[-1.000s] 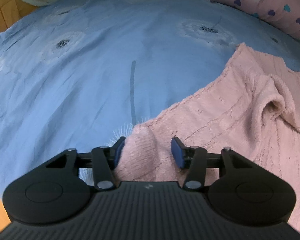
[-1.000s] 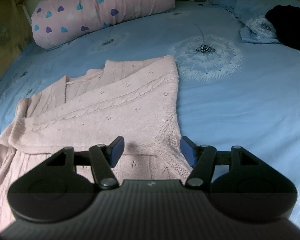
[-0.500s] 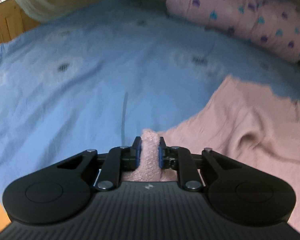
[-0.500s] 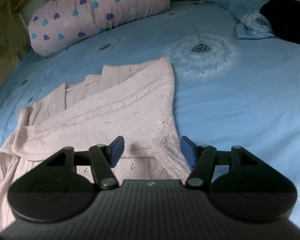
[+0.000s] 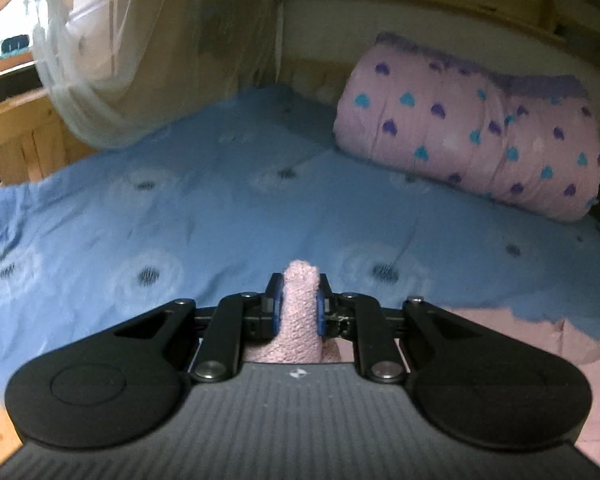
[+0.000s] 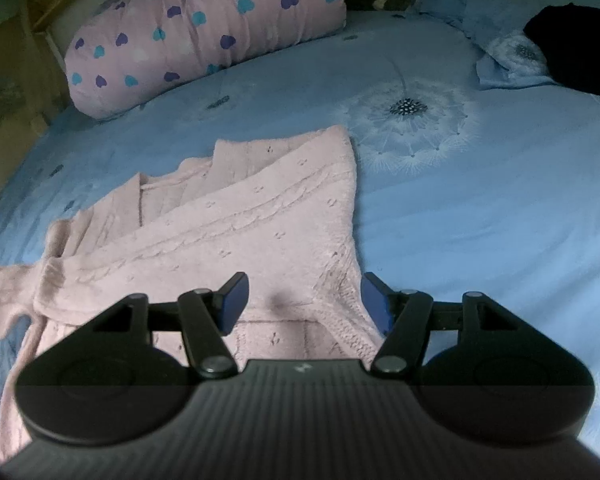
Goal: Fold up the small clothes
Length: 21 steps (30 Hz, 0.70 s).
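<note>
Left gripper (image 5: 298,308): jaws clamped on a bunched fold of the pink cable-knit sweater (image 5: 300,312), raised above the bed.
Pink cable-knit sweater (image 6: 236,232): partly folded, lying on the blue dandelion-print bed sheet (image 6: 460,208); its left part is drawn up off the sheet.
Right gripper (image 6: 304,304): jaws apart, hovering over the sweater's lower right edge, not gripping it.
Pink heart-print rolled quilt (image 6: 204,36): at the far side of the bed.
Black cloth (image 6: 576,48): far right, well apart from the sweater.
</note>
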Available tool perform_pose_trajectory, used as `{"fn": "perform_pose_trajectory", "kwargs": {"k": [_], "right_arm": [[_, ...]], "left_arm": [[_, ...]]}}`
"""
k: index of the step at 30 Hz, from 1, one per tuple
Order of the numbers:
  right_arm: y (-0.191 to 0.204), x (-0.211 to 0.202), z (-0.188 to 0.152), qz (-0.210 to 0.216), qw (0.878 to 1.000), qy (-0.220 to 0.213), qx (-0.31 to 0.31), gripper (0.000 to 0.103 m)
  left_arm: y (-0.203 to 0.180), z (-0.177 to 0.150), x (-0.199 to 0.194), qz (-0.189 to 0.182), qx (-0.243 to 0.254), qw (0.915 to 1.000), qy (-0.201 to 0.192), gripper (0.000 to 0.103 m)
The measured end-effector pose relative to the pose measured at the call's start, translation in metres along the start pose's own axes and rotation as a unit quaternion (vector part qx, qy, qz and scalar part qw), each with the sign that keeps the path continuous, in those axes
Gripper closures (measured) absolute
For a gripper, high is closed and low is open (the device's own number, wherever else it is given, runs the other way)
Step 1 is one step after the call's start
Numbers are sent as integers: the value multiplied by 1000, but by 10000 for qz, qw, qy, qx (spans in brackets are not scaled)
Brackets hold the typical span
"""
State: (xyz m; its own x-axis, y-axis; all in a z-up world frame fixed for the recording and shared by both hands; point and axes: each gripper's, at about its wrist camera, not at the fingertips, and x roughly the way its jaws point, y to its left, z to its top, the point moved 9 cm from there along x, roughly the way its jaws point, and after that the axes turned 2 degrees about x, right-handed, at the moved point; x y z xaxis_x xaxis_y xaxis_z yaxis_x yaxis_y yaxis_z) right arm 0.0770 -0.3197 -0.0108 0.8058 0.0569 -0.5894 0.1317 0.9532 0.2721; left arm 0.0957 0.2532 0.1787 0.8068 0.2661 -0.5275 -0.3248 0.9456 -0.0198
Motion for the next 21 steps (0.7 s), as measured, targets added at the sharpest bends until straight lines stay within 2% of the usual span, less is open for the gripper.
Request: {"fn": "perform_pose_trajectory", "kwargs": {"k": [4,10,16,21], "right_arm": [[0,0,0,3,10000,-5,11,39],[0,-1,1,25,10000,-27,34,39],[-2,-5,5,86,9998,-93,121,39],[-7,-6,7,137,9996,-96,238,39]], "left_arm": [[-23,23,-14,-183,92,9997,-115,85],[-91,38,-31,-922,156,9955,-112,85],[-179,30,-31,-1709,141,9852,82,85],[-259,12,-34,-2124,459,9760,130,85]]}}
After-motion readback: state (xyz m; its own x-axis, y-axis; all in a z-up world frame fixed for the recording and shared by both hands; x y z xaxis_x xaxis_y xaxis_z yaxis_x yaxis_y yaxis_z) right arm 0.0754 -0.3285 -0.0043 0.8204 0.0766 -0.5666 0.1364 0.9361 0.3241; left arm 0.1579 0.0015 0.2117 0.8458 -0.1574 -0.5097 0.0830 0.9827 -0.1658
